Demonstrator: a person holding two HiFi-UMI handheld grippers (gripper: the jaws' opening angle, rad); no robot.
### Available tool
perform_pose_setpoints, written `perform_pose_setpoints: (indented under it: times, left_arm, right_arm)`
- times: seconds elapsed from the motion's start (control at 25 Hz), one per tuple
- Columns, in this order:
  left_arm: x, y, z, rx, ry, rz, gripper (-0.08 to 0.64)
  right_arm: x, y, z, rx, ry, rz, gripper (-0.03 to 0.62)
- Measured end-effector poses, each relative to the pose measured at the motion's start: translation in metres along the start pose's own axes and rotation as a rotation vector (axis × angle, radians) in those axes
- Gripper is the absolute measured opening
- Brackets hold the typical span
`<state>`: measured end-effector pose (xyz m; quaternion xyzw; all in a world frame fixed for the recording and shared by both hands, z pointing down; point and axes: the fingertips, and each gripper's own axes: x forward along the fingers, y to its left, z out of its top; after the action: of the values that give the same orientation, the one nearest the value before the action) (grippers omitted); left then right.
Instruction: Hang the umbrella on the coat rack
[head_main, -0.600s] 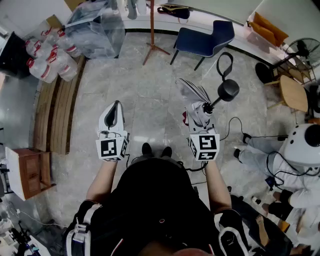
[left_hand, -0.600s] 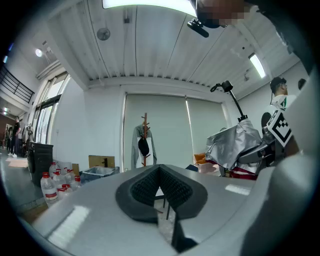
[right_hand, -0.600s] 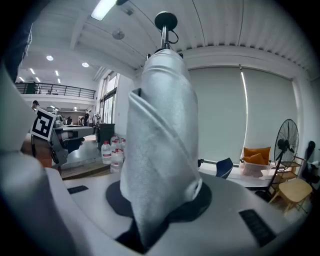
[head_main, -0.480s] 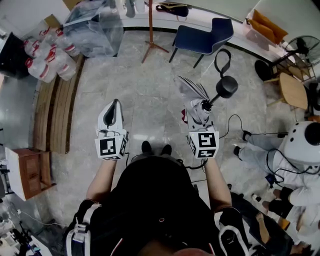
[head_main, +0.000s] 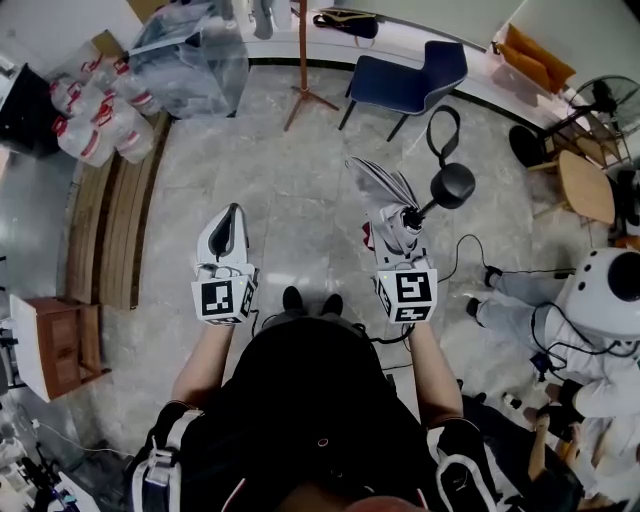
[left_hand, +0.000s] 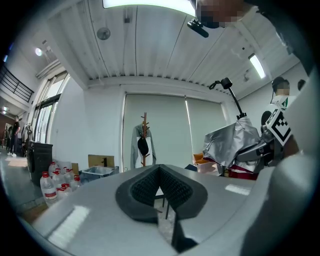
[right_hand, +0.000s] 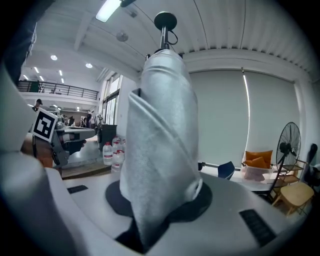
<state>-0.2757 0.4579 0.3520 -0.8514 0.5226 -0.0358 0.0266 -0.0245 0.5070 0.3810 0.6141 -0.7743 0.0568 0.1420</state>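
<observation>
My right gripper (head_main: 398, 224) is shut on the folded silver umbrella (head_main: 380, 186), clamping its bunched canopy (right_hand: 160, 135). The black knob handle (head_main: 452, 185) juts out to the right with its strap loop (head_main: 445, 128) beyond it. In the right gripper view the handle (right_hand: 165, 21) stands at the top. My left gripper (head_main: 233, 212) is shut and holds nothing, its pads (left_hand: 160, 172) meeting. The wooden coat rack (head_main: 302, 60) stands far ahead by the wall. In the left gripper view the rack (left_hand: 144, 142) carries a grey garment and a dark cap.
Water bottles (head_main: 95, 115) and a clear plastic bin (head_main: 190, 55) sit at the far left. A blue chair (head_main: 405, 75) stands right of the rack. A person in white (head_main: 600, 300) crouches at the right, near a fan (head_main: 600, 100) and a wooden stool (head_main: 585, 185).
</observation>
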Motion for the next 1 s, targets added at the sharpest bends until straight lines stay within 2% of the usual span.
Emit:
perform_pose_setpoints:
  times: [0.52, 0.8, 1.0]
  left_arm:
    - [0.003, -0.001, -0.002, 0.008, 0.011, -0.007, 0.000]
    - [0.011, -0.015, -0.002, 0.022, 0.016, 0.015, 0.000]
    - [0.025, -0.022, 0.000, 0.000, 0.014, 0.040, 0.000]
  right_arm:
    - [0.007, -0.007, 0.003, 0.011, 0.000, 0.010, 0.103]
    - [0.013, -0.030, 0.002, -0.013, 0.001, 0.048, 0.103]
    - [0.025, -0.050, 0.011, -0.033, -0.013, 0.085, 0.103]
